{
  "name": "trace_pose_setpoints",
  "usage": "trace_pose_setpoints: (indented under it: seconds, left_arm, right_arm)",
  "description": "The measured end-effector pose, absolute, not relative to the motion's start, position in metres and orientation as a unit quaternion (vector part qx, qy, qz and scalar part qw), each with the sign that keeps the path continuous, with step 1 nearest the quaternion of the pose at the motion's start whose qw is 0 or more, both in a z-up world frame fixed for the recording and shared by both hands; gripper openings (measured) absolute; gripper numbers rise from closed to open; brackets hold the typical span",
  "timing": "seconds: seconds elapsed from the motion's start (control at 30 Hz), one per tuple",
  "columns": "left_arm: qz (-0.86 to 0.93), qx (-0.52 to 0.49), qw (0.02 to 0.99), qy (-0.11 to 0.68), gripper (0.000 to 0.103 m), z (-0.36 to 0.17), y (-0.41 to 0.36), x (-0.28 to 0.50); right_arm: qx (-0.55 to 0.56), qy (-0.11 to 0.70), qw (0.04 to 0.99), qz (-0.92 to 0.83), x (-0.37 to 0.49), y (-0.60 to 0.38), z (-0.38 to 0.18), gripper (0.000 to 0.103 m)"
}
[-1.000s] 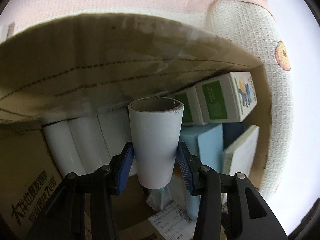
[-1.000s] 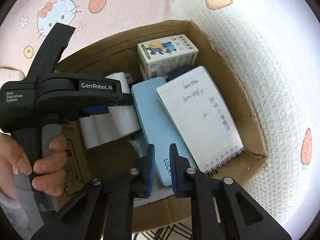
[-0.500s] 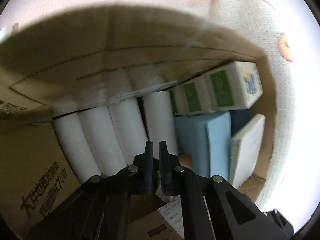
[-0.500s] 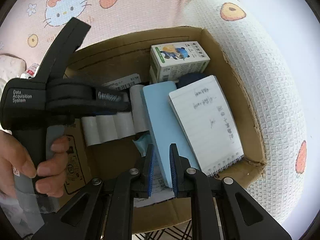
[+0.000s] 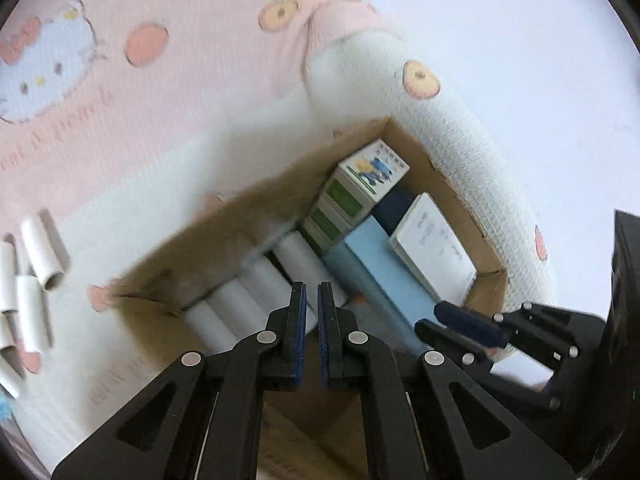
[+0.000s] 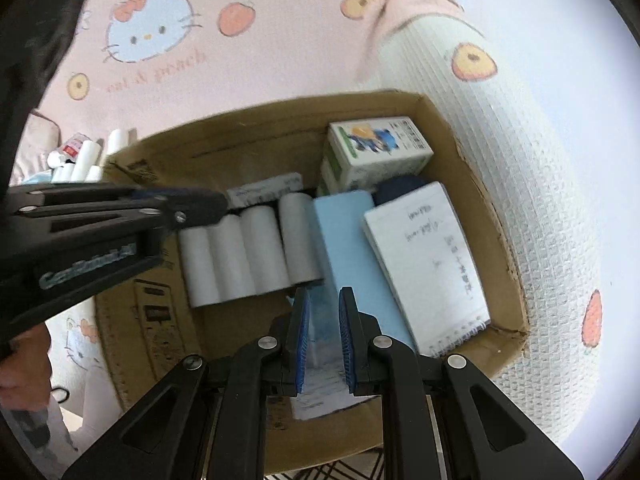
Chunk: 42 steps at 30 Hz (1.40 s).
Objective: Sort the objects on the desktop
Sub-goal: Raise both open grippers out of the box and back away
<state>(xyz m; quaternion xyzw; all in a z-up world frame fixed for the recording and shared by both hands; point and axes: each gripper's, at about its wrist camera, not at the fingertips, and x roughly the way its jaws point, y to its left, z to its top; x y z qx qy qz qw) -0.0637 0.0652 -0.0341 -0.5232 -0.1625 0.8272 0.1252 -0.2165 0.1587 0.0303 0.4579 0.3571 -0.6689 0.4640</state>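
Observation:
A cardboard box (image 6: 472,152) on the printed cloth holds a row of white paper tubes (image 6: 248,252), a light blue box (image 6: 352,248), a white notepad (image 6: 424,264) and a green-and-white carton (image 6: 380,152). My left gripper (image 5: 312,292) hangs above the box over the tube row (image 5: 256,292), jaws shut with nothing between them. From the right wrist it shows as a black arm (image 6: 216,204) at the box's left side. My right gripper (image 6: 324,296) hovers over the box's near part, shut and empty; it also appears low on the right (image 5: 452,320).
Several loose white tubes (image 5: 36,264) lie on the cloth left of the box, seen too past the box's far left corner (image 6: 86,160). A printed paper slip (image 6: 320,392) lies on the box floor. A hand (image 6: 20,364) holds the left gripper's handle.
The left gripper let go of the white tube it held inside the box, shut its jaws and rose out above the box. The tube now lies in the row. The right gripper shifted slightly.

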Motion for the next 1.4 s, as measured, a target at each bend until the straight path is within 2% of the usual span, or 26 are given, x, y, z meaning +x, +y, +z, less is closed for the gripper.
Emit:
trace_pose_setpoints:
  seconds: [0.07, 0.3, 0.57, 0.83, 1.17, 1.27, 1.3, 1.4]
  left_arm:
    - [0.831, -0.512, 0.137, -0.167, 0.006, -0.034, 0.085, -0.085]
    - [0.84, -0.467, 0.19, -0.2, 0.006, -0.029, 0.061, -0.055]
    - [0.869, -0.416, 0.173, -0.206, 0.006, -0.031, 0.041, -0.032]
    - [0.876, -0.383, 0.188, -0.224, 0.006, -0.048, 0.012, 0.014]
    - [0.889, -0.366, 0.189, -0.199, 0.007, -0.041, 0.0, 0.046]
    - [0.886, -0.385, 0.173, -0.194, 0.019, -0.037, 0.004, 0.041]
    - [0.886, -0.387, 0.17, -0.189, 0.028, -0.036, 0.006, 0.04]
    - [0.884, -0.391, 0.183, -0.183, 0.066, -0.029, 0.016, 0.037]
  right_arm:
    - [0.448, 0.356, 0.469, -0.673, -0.206, 0.158, 0.032, 0.012]
    - [0.434, 0.339, 0.471, -0.689, -0.187, 0.162, 0.046, 0.013]
    - [0.359, 0.345, 0.509, -0.702, -0.129, 0.166, 0.074, 0.013]
    - [0.343, 0.349, 0.522, -0.699, -0.086, 0.166, 0.067, 0.013]
    - [0.265, 0.372, 0.506, -0.732, -0.029, 0.16, 0.047, 0.013]
    - [0.265, 0.38, 0.503, -0.73, -0.025, 0.165, 0.047, 0.013]
    - [0.266, 0.38, 0.503, -0.729, -0.026, 0.167, 0.047, 0.013]
    - [0.277, 0.379, 0.485, -0.737, -0.037, 0.172, 0.044, 0.013]
